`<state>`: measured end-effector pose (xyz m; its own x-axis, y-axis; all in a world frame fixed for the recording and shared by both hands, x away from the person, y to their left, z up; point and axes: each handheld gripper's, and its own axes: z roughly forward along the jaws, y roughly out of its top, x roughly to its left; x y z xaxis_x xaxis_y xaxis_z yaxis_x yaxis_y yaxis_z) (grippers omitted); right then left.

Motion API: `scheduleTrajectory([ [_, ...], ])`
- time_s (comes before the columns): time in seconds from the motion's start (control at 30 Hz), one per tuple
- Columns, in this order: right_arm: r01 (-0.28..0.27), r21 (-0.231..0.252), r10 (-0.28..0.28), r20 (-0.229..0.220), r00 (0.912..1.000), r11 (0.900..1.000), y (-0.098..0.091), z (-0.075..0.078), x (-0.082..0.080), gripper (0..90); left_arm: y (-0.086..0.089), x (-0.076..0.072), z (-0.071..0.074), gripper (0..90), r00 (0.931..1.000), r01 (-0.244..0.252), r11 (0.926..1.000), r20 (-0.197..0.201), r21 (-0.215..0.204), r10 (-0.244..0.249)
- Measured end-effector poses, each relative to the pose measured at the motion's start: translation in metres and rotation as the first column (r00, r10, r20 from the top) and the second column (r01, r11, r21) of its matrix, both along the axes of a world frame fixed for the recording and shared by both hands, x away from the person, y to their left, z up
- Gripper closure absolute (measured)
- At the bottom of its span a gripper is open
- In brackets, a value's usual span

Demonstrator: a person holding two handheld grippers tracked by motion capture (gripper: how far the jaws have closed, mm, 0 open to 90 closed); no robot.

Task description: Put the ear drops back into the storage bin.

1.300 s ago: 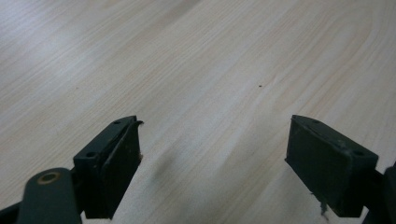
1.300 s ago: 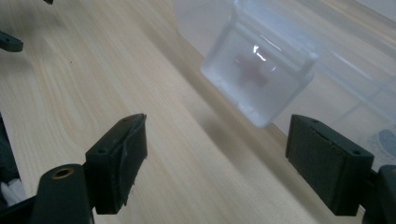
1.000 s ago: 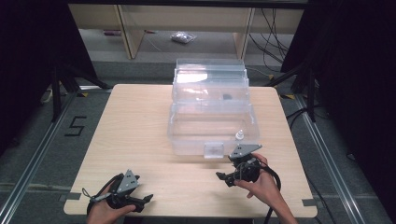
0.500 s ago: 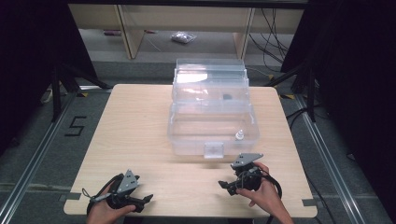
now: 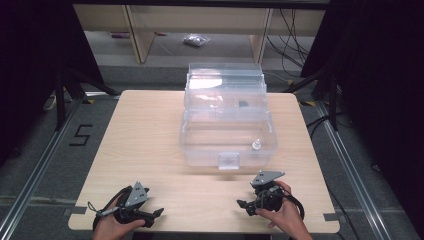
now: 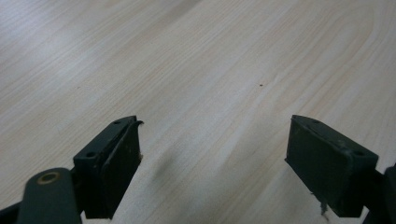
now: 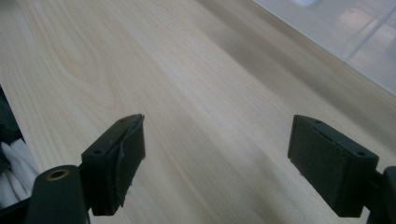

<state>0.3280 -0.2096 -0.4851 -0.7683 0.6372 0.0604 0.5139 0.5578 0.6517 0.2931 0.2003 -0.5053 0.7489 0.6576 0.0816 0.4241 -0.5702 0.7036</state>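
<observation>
Spreading across the middle of the high view, the pale wooden desk [image 5: 150, 150] carries one big thing: a clear plastic box [image 5: 227, 125], tiered like an opened organiser, standing just right of the frame's centre with its upper tray stepped back toward the top. It sits square to the person, presumably so its front latch [image 5: 229, 160] faces the hands. Inside, at the lower right of the bottom compartment, a small white bottle [image 5: 256, 145] stands upright; a small dark item [image 5: 243, 104] lies in the upper tray.

Both hands rest near the bottom edge, well apart from the box. The left gripper [image 5: 155, 214] sits at lower left, its jaws spread wide over bare wood and empty. The right gripper [image 5: 243, 205], lower right, is likewise released, grasping nothing, with the box's wall [image 7: 345, 32] at the upper right of its own view. That parked, symmetrical pose reads as a resting stance.
</observation>
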Motion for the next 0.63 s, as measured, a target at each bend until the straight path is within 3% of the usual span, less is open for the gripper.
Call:
scheduleTrajectory([
  [0.07, 0.0, 0.008, 0.0, 0.003, 1.0, 1.0, -0.0012, -0.0012, 0.0003, 19.8, -0.0001, -0.0004, 0.0002, 17.2, 1.0, 0.002, 1.0, 0.0, 0.003, -0.002],
  [0.1, -0.004, -0.006, 0.004, -0.018, 0.9998, 1.0, -0.0028, -0.0006, -0.0004, 19.7, 0.0001, -0.001, 0.0007, 17.2, 0.9999, 0.007, 1.0, -0.015, 0.002, -0.007],
  [0.13, -0.004, -0.006, 0.004, -0.018, 0.9998, 1.0, -0.0028, -0.0006, -0.0004, 19.7, 0.0012, 0.0, 0.0018, 17.2, 0.9997, 0.024, 0.9994, -0.006, 0.024, -0.024],
  [0.2, -0.008, -0.009, 0.008, -0.004, 1.0, 0.9999, -0.003, -0.0024, 0.0, 19.6, -0.0007, -0.0001, 0.0, 17.2, 1.0, 0.005, 1.0, -0.003, -0.004, -0.005],
  [0.3, -0.013, -0.01, 0.013, -0.007, 0.9999, 0.9999, -0.0022, -0.004, 0.0, 19.6, 0.0012, 0.0001, 0.0013, 17.2, 0.9997, 0.023, 0.9995, -0.01, 0.022, -0.023],
  [0.33, -0.013, -0.012, 0.013, -0.001, 0.9999, 0.9998, -0.002, -0.0045, 0.0004, 19.6, -0.0005, -0.0002, -0.0002, 17.2, 1.0, -0.002, 1.0, -0.001, -0.003, 0.002],
  [0.4, -0.002, 0.0, 0.002, 0.001, 1.0, 1.0, -0.0012, -0.0066, 0.0003, 19.5, -0.0007, -0.0011, 0.0003, 17.1, 1.0, -0.001, 0.9999, -0.008, -0.011, 0.001],
  [0.43, 0.007, -0.004, -0.007, 0.006, 1.0, 1.0, -0.0017, -0.0059, 0.0, 19.5, 0.0013, 0.0, 0.0021, 17.1, 0.9996, 0.026, 0.9993, -0.006, 0.026, -0.026],
  [0.63, 0.005, -0.005, -0.005, -0.005, 1.0, 1.0, -0.0042, -0.0049, 0.0017, 19.5, 0.0007, -0.0003, 0.0015, 17.1, 0.9998, 0.017, 0.9997, -0.006, 0.016, -0.017],
])
